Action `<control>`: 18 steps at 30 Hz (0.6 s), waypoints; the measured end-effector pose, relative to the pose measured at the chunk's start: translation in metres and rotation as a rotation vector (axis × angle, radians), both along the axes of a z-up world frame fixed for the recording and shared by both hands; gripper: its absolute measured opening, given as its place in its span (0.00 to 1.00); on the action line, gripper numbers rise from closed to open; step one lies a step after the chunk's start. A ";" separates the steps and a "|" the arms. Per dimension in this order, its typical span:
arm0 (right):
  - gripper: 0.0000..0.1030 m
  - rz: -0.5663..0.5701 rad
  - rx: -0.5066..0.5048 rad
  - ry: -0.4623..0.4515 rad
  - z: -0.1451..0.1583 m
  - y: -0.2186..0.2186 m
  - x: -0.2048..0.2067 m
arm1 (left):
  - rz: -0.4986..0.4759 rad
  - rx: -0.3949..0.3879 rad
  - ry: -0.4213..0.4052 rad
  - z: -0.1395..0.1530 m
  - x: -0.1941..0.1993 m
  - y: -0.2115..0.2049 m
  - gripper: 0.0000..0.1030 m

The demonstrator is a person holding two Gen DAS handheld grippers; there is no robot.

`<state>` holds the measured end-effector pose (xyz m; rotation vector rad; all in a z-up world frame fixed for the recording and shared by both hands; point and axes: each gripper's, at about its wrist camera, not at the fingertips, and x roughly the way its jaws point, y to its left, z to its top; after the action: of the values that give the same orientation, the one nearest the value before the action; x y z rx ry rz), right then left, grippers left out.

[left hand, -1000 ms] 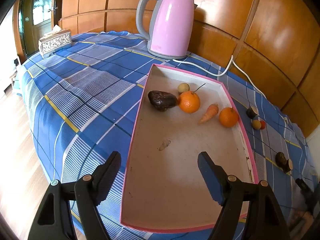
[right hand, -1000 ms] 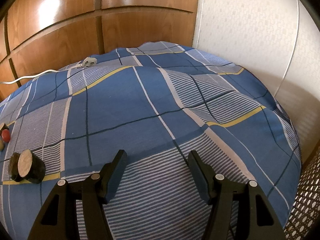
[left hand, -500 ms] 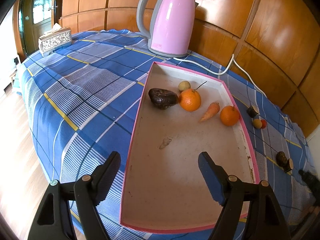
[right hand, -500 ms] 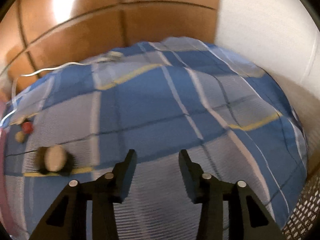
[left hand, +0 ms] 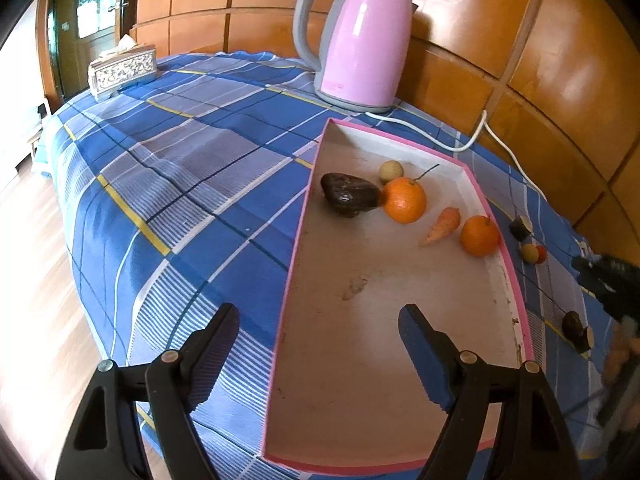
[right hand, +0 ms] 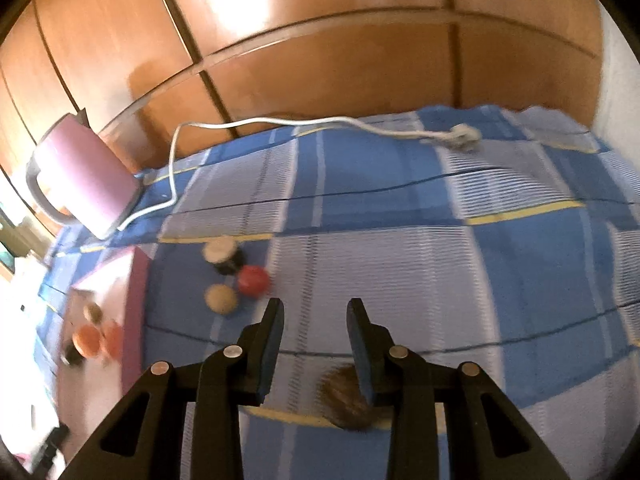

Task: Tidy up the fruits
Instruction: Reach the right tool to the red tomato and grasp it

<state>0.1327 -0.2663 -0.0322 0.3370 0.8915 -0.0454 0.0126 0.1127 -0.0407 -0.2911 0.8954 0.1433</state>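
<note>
My left gripper (left hand: pixel 318 316) hangs open over the near end of the pink-rimmed tray (left hand: pixel 514 280). At the tray's far end lie two oranges (left hand: pixel 404 200) (left hand: pixel 479 236), a carrot (left hand: pixel 442 226), a dark avocado-like fruit (left hand: pixel 348 198) and a small beige ball (left hand: pixel 391 171). In the blurred right wrist view my right gripper (right hand: pixel 315 306) is over the cloth, its jaws closing, a narrow gap left and nothing between them. A brown fruit (right hand: pixel 344 404) lies under its right finger. Ahead on the left sit a red ball (right hand: pixel 253 280), a beige ball (right hand: pixel 221 298) and a dark cut piece (right hand: pixel 224 256).
A pink kettle (left hand: pixel 360 40) stands at the back by the wood-panelled wall, and its white cord (right hand: pixel 280 122) runs across the blue checked cloth to a plug (right hand: pixel 460 136). A tissue box (left hand: pixel 122 70) sits at the far left. The floor drops away on the left.
The right gripper has swung left and its jaws have narrowed a lot. The kettle, the tray and the small fruits have come into its view. The left gripper has hardly moved.
</note>
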 end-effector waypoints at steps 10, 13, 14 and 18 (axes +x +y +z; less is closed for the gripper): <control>0.32 -0.028 0.133 0.123 -0.034 0.022 0.065 | 0.039 -0.006 0.041 -0.010 0.002 0.013 0.81; 0.25 -0.016 0.161 0.150 -0.043 0.025 0.072 | 0.044 -0.010 0.043 -0.011 0.004 0.013 0.81; 0.25 -0.012 0.156 0.151 -0.043 0.026 0.071 | 0.044 -0.012 0.041 -0.011 0.004 0.013 0.81; 0.24 -0.004 0.166 0.142 -0.040 0.022 0.063 | 0.029 -0.010 0.040 -0.011 0.004 0.009 0.81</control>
<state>0.1955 -0.2443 -0.0725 0.4954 1.0385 0.0009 0.0168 0.1213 -0.0515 -0.3116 0.9320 0.1715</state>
